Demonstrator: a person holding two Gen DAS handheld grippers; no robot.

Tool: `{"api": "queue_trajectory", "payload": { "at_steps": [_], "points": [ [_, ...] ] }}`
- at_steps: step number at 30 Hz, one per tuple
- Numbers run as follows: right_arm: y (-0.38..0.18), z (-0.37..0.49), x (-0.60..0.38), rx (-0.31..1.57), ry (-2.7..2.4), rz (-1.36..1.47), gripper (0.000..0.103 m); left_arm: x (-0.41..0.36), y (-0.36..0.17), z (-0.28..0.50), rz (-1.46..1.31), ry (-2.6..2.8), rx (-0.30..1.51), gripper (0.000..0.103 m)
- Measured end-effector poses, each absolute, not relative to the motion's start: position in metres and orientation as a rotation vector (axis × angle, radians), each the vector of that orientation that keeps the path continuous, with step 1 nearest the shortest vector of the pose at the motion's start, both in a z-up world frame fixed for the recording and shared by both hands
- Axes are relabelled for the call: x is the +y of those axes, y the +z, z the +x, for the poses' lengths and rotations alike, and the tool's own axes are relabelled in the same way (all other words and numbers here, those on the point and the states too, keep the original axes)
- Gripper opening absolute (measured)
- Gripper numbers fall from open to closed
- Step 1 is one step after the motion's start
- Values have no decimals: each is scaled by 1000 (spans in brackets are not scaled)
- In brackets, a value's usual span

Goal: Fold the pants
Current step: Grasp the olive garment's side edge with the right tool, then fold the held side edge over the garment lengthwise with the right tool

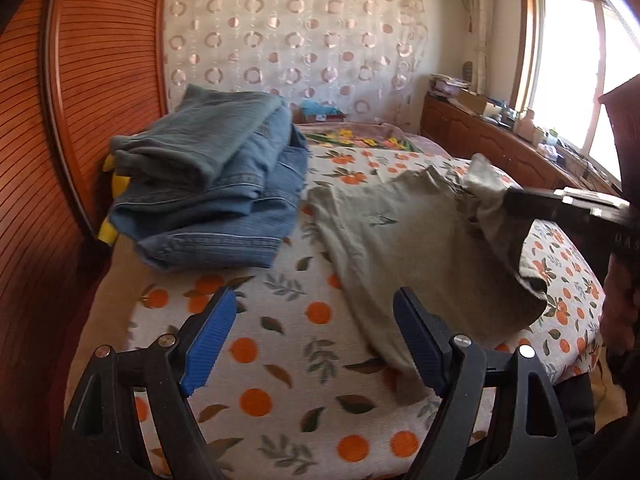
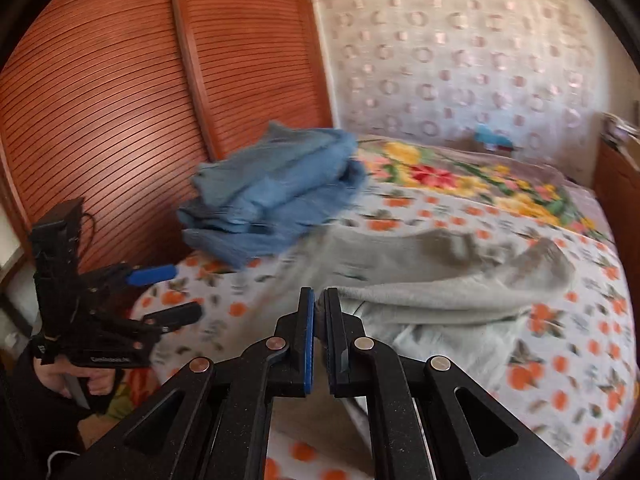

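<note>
Bedroom setting: a bed covered by a white sheet printed with oranges and green leaves (image 1: 280, 360) carries all the clothing. A reddish-brown slatted wooden headboard (image 1: 100, 80) stands along the bed's left edge in the left wrist view, and a pale curtain with pink ring patterns (image 1: 288, 40) hangs behind the bed. A bright window (image 1: 568, 60) is at the right of that curtain, above a wooden cabinet loaded with small items (image 1: 480, 128).

Landmark: a stack of folded blue denim and grey-blue pants (image 1: 216, 184) rests on the sheet next to the headboard. A floral blanket with yellow and red flowers (image 2: 460, 176) lies on the bed beyond the stack.

Task item: the grey-green fabric pants (image 1: 420, 248) lie spread on the sheet just to the right of the stack, partly rumpled. One edge is raised off the sheet.

Right claw (image 2: 318, 308): jaws narrow, nearly together, pinching the raised edge of the grey-green pants. The right wrist view is motion-blurred.

Left claw (image 1: 316, 312): jaws wide apart, blue ribbed pads (image 1: 208, 344) exposed, holding nothing. It hovers over the sheet in front of the stack, with the near end of the pants just beside its right finger.
</note>
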State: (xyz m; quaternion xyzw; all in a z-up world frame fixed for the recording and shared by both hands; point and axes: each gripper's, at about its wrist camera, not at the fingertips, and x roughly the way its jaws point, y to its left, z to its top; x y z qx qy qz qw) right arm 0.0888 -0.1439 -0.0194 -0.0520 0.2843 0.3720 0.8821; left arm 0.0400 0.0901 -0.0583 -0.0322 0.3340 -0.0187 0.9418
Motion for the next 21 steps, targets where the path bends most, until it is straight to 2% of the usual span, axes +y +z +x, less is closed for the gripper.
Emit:
{"api": "queue_trajectory", "payload": {
  "at_steps": [4, 15, 21],
  "points": [
    [-38, 84, -122, 648, 834, -117, 5, 100, -60, 35, -63, -17, 689, 82],
    [-24, 89, -156, 610, 745, -106, 27, 83, -66, 42, -64, -67, 704, 82],
    [-38, 88, -184, 616, 609, -126, 29, 59, -70, 53, -36, -121, 714, 82]
  ]
}}
